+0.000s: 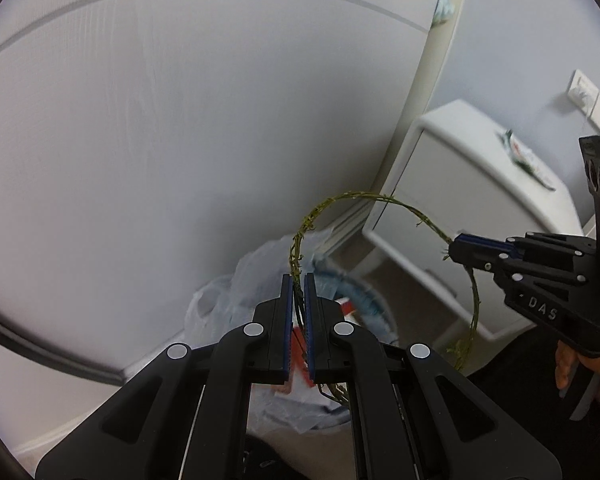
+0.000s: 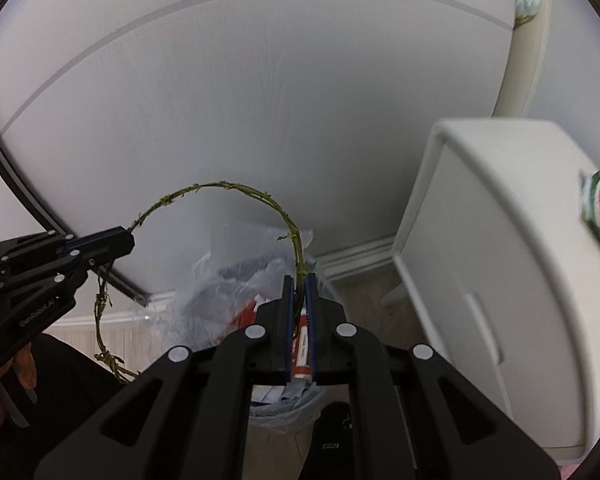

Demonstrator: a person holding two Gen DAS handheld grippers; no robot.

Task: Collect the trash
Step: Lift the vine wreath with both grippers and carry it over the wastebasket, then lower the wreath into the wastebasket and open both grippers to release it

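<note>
- Left gripper [image 1: 299, 280], low centre of its view, pinches the green vine ring [image 1: 384, 199] between blue pads.
- Right gripper [image 2: 300, 280] pinches the same ring, which arcs between both.
- The bag-lined trash bin [image 2: 236, 280] sits below; a white cabinet [image 2: 500, 240] stands at right.

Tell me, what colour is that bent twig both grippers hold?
The twig is yellowish green, clearest in the right wrist view.

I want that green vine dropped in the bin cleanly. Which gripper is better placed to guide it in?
Probably left. The left gripper grips the vine directly above the bagged bin; the right gripper holds it off to the side, toward the white cabinet.
</note>
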